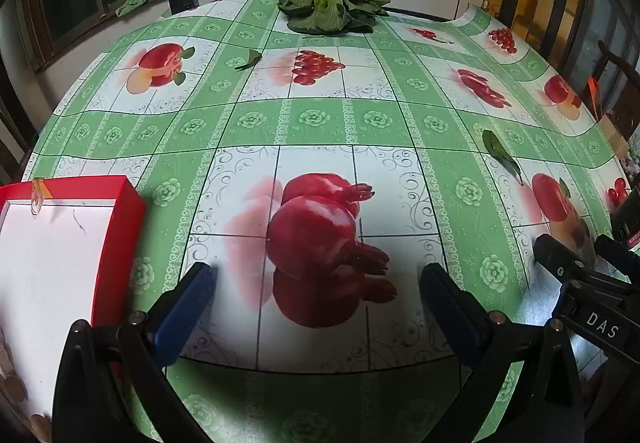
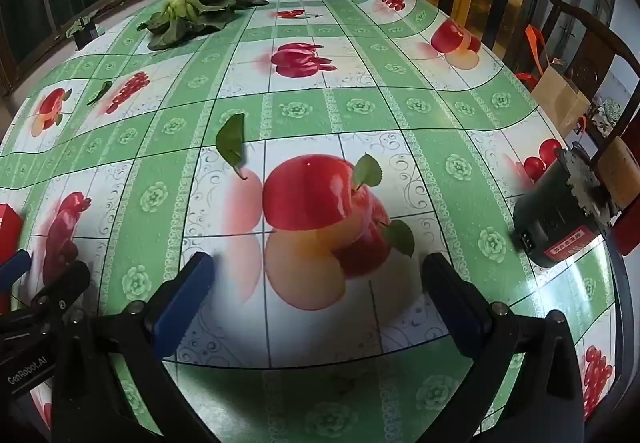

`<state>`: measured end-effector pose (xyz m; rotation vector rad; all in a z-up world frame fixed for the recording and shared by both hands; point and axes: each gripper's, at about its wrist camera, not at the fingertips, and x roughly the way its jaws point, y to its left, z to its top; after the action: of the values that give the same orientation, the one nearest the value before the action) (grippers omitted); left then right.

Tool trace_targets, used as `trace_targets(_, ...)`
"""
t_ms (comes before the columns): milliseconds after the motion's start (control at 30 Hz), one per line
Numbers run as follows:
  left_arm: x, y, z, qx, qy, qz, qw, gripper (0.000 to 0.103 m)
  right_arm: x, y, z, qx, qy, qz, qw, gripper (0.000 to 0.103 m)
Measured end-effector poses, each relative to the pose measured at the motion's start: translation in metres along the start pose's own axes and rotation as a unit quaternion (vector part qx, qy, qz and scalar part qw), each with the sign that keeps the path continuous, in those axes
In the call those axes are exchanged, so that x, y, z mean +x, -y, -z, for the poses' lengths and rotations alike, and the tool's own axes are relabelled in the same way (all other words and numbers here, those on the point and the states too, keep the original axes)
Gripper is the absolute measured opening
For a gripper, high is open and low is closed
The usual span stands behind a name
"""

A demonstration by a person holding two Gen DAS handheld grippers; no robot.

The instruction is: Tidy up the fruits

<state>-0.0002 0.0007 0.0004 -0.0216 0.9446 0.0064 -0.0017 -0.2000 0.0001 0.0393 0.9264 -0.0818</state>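
Left gripper (image 1: 316, 283) wide, empty | right gripper (image 2: 316, 275) wide, empty | red box (image 1: 120, 239) left

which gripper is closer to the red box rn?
Left. The red box lies right beside the left gripper, just off its left finger. The right gripper hangs further right, with the left gripper between it and the box. Both open, empty.

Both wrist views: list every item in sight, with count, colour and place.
Leafy green vegetable bunch: one, green, far table edge near window.
Loose leaves: two, dark green, scattered mid-table.
Red shallow box with white inside: one, near left.
Black cylindrical device with red label: one, right table edge.
Brown paper bag: one, beside table, right.
Green fruit-print tablecloth: one, covers table.
Left tongs: blue-padded, open, empty.
Right tongs: blue-padded, open, empty.
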Motion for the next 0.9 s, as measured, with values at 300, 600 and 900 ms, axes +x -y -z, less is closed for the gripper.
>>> trace_targets(300, 0.0004, 0.0006, 0.0001, 0.0, 0.0, -0.001, 1.0, 0.103, 0.0007, -0.0015, -0.0007, -0.001, -0.005, 0.001, 1.0, 0.103)
trace_targets(600, 0.0005, 0.0006, 0.0001, 0.0, 0.0, -0.001, 1.0, 0.103, -0.0001, 0.0007, 0.0005, -0.001, -0.006, 0.001, 1.0, 0.103)
trace_targets(900, 0.0004, 0.0006, 0.0001, 0.0, 0.0, -0.001, 1.0, 0.103, 0.0, 0.0006, 0.0006, -0.001, -0.007, 0.002, 1.0, 0.103)
